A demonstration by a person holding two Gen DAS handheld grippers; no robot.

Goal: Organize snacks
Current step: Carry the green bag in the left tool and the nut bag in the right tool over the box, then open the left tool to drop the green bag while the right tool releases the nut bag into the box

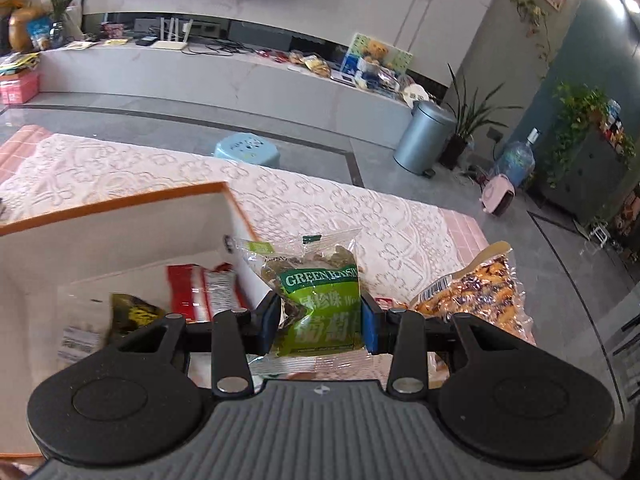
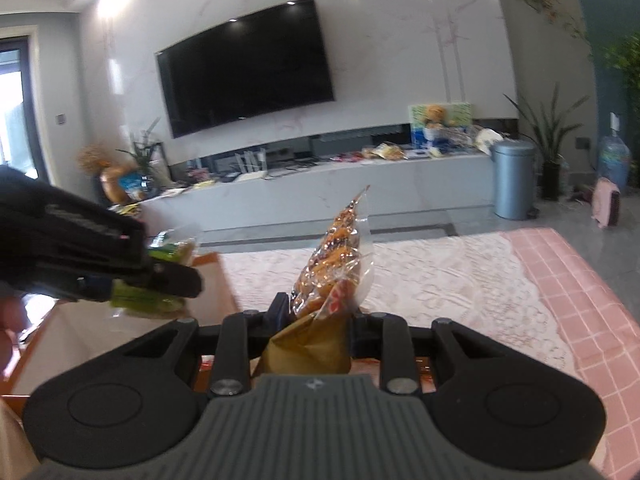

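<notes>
- Gripping a clear packet of green raisins [image 1: 320, 300], the left gripper [image 1: 320, 326] has its blue pads [image 1: 370, 328] pressed against both sides of the packet, which stands upright just past the near corner of a white box [image 1: 120, 216] with an orange rim.
- Inside the box lie a red-and-white snack packet [image 1: 208, 292] and a dark yellow-printed packet [image 1: 132, 314], beside a clear wrapper with a label.
- The right gripper [image 2: 316, 316] is clamped on a clear pouch of orange-brown snacks [image 2: 340, 256], which rises tilted from between its fingers.
- In the right wrist view the left gripper [image 2: 120, 276] shows blurred at the left, over the box, the green packet under it.
- The table carries a white lace cloth [image 1: 320, 208] over pink checked fabric.
- Beyond the table stand a light-blue stool [image 1: 246, 150], a grey bin [image 1: 424, 136], potted plants, a cluttered TV bench and a wall television [image 2: 244, 68].
</notes>
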